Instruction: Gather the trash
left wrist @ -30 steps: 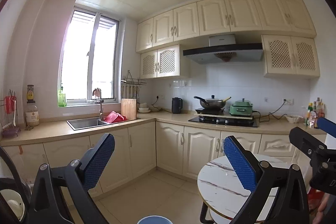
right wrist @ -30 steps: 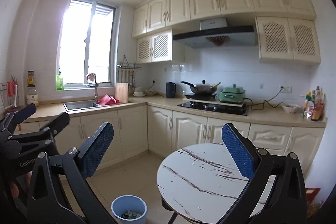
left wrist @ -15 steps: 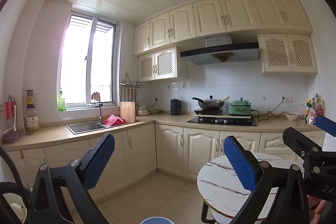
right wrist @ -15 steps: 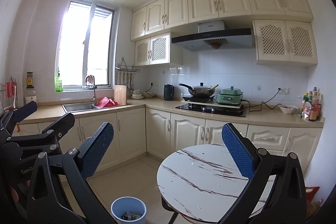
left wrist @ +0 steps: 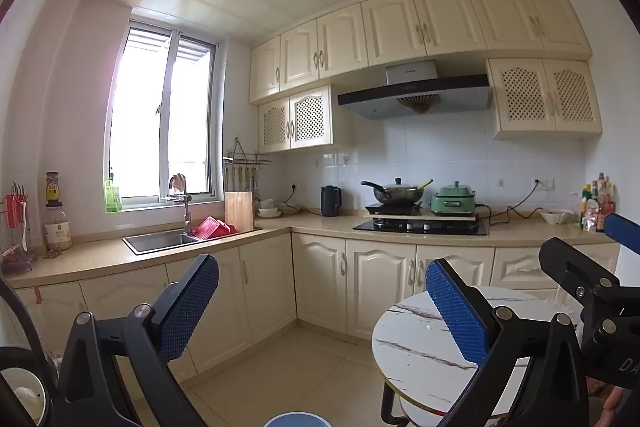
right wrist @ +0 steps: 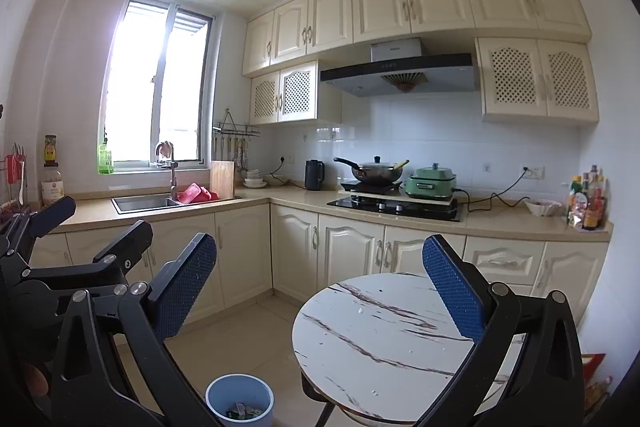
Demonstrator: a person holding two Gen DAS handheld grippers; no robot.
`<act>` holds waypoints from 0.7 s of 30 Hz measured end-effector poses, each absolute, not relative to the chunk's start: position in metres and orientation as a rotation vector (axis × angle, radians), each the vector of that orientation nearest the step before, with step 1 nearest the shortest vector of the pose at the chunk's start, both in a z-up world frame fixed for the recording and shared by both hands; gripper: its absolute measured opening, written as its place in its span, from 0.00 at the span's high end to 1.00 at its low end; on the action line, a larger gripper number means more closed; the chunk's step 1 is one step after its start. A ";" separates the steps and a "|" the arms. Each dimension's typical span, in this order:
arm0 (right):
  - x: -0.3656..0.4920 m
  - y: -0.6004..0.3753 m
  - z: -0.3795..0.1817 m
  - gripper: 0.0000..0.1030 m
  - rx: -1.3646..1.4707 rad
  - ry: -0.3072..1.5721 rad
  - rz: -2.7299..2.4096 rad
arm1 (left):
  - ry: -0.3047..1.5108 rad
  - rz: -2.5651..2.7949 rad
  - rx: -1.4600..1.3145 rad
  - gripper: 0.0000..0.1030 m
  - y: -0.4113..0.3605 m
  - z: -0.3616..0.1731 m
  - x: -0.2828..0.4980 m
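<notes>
The blue trash bin (right wrist: 240,401) stands on the tiled floor (right wrist: 256,331) just left of the round marble tabletop (right wrist: 384,343), and a few scraps of trash (right wrist: 242,411) lie in its bottom; what they are is hard to tell from up here. In the left wrist view only the bin's rim (left wrist: 295,419) peeks in at the bottom edge. The tabletop carries a few small white specks.

The right claw (right wrist: 320,287) is spread wide with nothing between its blue pads (right wrist: 182,287), held above the bin and tabletop. The left claw (left wrist: 322,307) is likewise wide open and grips nothing; it shows at the left edge of the right wrist view (right wrist: 60,255), beside the right one.

Behind, an L-shaped kitchen counter (right wrist: 500,217) carries a sink (right wrist: 144,203) under the window (right wrist: 156,91), a red rack (right wrist: 196,194), a black kettle (right wrist: 314,175), a wok (right wrist: 376,171) on the hob, a green cooker (right wrist: 432,182) and bottles (right wrist: 586,199) in the far right corner.
</notes>
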State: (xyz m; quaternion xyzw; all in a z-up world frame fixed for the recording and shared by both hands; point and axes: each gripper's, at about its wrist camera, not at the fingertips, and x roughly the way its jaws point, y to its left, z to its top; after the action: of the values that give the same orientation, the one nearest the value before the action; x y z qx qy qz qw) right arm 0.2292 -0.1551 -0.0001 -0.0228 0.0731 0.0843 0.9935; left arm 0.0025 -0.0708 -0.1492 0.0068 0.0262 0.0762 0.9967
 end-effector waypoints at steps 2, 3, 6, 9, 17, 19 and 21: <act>0.230 -0.156 0.001 0.00 -0.045 0.149 0.165 | 0.053 0.153 0.015 0.01 -0.071 -0.146 0.004; 0.230 -0.156 0.000 0.00 -0.045 0.150 0.162 | 0.052 0.153 0.014 0.01 -0.070 -0.148 0.004; 0.231 -0.155 0.000 0.00 -0.044 0.152 0.158 | 0.052 0.151 0.014 0.01 -0.066 -0.146 0.008; 0.231 -0.154 -0.002 0.00 -0.043 0.155 0.158 | 0.055 0.150 0.016 0.01 -0.063 -0.144 0.012; 0.230 -0.154 -0.003 0.00 -0.041 0.154 0.156 | 0.059 0.149 0.018 0.01 -0.056 -0.138 0.022; 0.231 -0.154 -0.003 0.00 -0.042 0.156 0.156 | 0.061 0.148 0.016 0.01 -0.053 -0.136 0.025; 0.231 -0.154 -0.003 0.00 -0.042 0.157 0.157 | 0.062 0.145 0.016 0.01 -0.049 -0.135 0.028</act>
State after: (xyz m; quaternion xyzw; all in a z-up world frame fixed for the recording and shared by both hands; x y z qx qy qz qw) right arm 0.2306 -0.1540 -0.0034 -0.0209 0.0785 0.0783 0.9936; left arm 0.0280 -0.0486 -0.1345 0.0078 0.0310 0.0723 0.9969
